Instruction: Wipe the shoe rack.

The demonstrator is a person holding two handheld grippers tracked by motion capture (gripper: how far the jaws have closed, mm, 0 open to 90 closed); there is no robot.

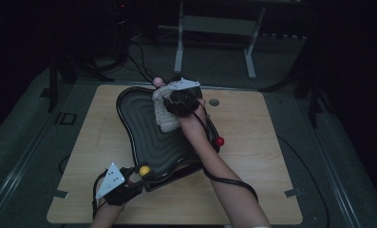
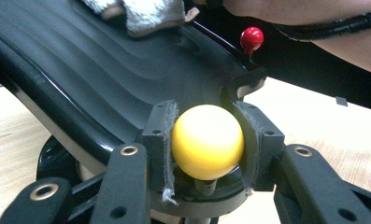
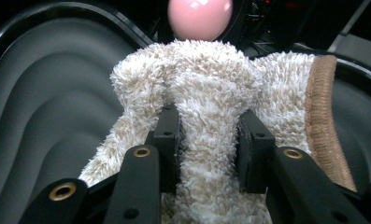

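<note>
Darkness swallows the room beyond a pale wooden table point(image 1: 252, 156), where only a faint metal frame point(image 1: 214, 28) and a few cables on the floor can be made out at the far side. At the table's middle sits one black ridged tray point(image 1: 143, 128), its near right edge hidden under the person's right forearm. Three ball knobs stand around its rim: a yellow knob point(image 1: 144, 170) at the near left, a red knob point(image 1: 219, 141) at the right, and a pink knob point(image 1: 157, 81) at the far side, partly hidden behind the cloth. The left gripper point(image 1: 138, 176) has its two jaws clamped on the yellow knob, whose stem is only just visible below the ball in the left gripper view. The right gripper point(image 1: 169, 102), over the tray's far part, has its jaws pressed on a bunched fold of one fluffy white towel point(image 1: 164, 118) with a tan hem, which lies inside the tray; the towel's lower end is cut off in the right gripper view.
</note>
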